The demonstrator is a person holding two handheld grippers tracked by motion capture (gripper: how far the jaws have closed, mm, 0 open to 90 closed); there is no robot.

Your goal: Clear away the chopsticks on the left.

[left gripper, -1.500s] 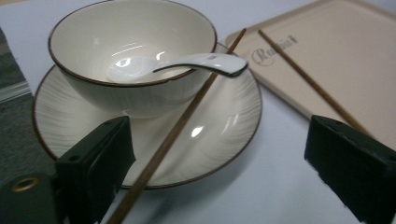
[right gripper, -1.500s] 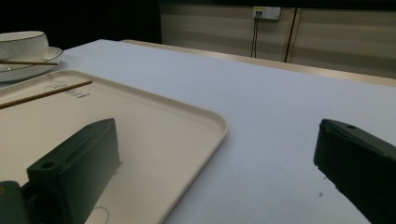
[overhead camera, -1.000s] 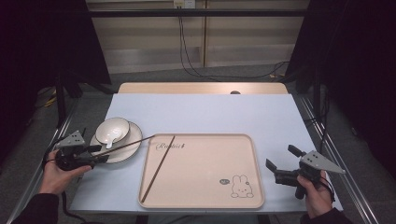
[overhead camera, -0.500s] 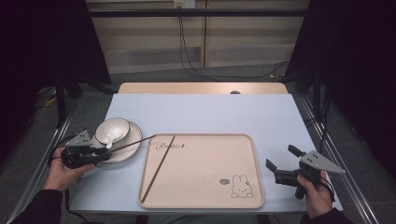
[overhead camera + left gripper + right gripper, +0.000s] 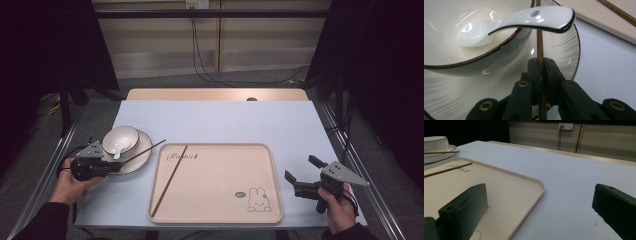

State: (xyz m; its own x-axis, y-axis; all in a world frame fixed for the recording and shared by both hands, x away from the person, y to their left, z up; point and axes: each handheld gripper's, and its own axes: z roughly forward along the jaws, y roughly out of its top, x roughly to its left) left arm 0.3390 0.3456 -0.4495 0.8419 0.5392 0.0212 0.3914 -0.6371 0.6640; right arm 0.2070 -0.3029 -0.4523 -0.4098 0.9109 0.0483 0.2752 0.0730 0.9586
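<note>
While the left gripper (image 5: 541, 65) pinches a chopstick (image 5: 539, 42) over the plate (image 5: 136, 159), apparently clear of it, the right gripper (image 5: 305, 174) is spread.

The right tongs (image 5: 541, 212) stand wide apart, one jaw over the cream tray (image 5: 524, 187), the other over the bare pale desk (image 5: 574, 177). A chopstick (image 5: 447, 170) lies on the tray's far left. Beyond it a second chopstick (image 5: 441, 152) rests across a plate (image 5: 439, 157) carrying a white bowl (image 5: 435, 142)
</note>
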